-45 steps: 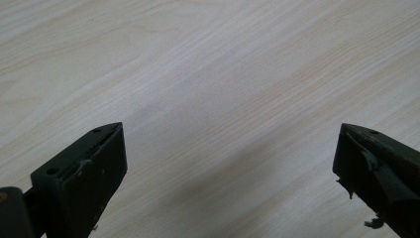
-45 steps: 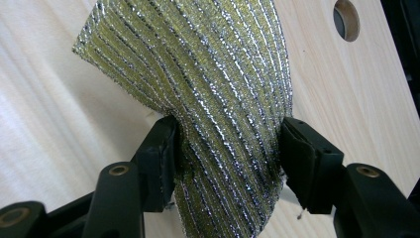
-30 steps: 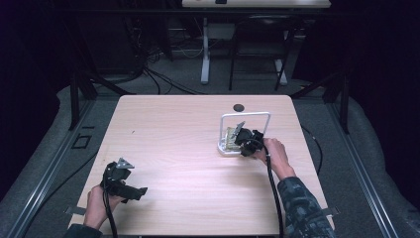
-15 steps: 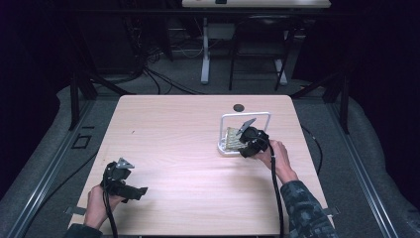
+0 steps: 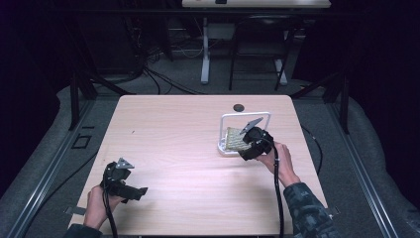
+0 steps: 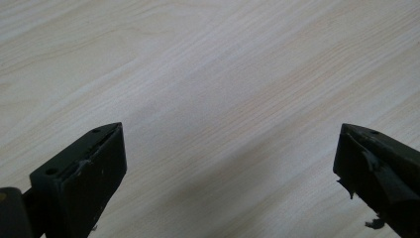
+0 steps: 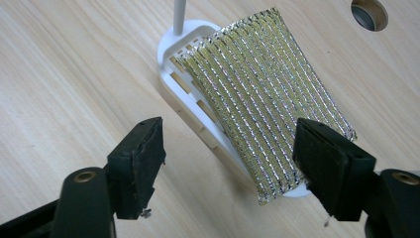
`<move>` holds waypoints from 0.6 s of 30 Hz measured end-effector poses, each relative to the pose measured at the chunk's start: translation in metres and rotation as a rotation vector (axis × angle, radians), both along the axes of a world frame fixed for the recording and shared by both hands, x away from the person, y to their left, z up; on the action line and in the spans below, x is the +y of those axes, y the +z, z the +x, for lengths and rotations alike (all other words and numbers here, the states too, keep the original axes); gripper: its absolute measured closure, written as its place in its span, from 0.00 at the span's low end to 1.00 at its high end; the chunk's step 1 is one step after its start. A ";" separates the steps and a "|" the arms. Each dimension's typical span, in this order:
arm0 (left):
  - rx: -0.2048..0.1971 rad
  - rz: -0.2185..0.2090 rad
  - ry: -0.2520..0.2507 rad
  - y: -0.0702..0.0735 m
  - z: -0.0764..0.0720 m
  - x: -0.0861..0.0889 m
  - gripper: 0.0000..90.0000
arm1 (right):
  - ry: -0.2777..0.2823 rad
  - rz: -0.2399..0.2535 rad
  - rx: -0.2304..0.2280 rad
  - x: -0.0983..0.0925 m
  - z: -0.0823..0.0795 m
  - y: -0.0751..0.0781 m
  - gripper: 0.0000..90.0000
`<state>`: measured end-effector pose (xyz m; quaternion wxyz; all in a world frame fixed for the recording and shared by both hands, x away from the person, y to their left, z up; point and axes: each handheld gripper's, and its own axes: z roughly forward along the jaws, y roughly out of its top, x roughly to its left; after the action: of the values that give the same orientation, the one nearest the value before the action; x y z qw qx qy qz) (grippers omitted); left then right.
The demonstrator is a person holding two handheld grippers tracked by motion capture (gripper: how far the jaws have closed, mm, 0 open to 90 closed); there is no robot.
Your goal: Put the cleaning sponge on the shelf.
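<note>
A glittery silver-gold scouring pad [image 7: 267,104] lies slanted in a white slotted rack [image 7: 181,84] with a thin wire frame [image 5: 246,115], at the table's right middle. My right gripper [image 7: 229,131] hovers just above the pad's near end. Its jaws have just been opening and now stand apart, pads off the pad [image 5: 235,139]. In the high view the right gripper [image 5: 243,148] sits at the rack's near right side. My left gripper [image 5: 138,192] rests at the near left, open over bare wood [image 6: 230,131], nothing between its jaws.
A small dark round hole [image 5: 239,107] sits in the tabletop just beyond the rack, also visible as the hole [image 7: 369,12] in the right gripper view. The light wooden table [image 5: 173,139] has dark floor, cables and stands around it.
The right gripper's jaws have opened and the hand has drawn slightly back and up from the rack. The pad stays in the rack. The left gripper has not moved.
</note>
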<state>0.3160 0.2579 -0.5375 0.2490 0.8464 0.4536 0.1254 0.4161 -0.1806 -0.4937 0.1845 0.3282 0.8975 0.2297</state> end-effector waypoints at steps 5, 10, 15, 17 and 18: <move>0.000 -0.004 -0.001 0.000 0.000 0.000 0.00 | -0.013 0.031 0.011 -0.001 -0.008 0.010 0.22; 0.002 -0.002 -0.004 -0.001 0.001 -0.001 0.00 | -0.017 0.051 0.012 -0.004 -0.017 0.019 0.16; 0.006 0.000 -0.006 0.000 0.001 -0.001 0.00 | -0.031 0.086 -0.005 -0.012 -0.029 0.032 0.12; 0.006 0.000 -0.007 0.000 0.000 -0.002 0.00 | -0.033 0.088 -0.002 -0.014 -0.033 0.033 0.10; 0.006 0.000 -0.007 0.000 0.000 -0.002 0.00 | -0.033 0.088 -0.002 -0.014 -0.033 0.033 0.10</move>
<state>0.3163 0.2564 -0.5379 0.2482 0.8483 0.4514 0.1222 0.3836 -0.1946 -0.4606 0.1747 0.3506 0.8807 0.2663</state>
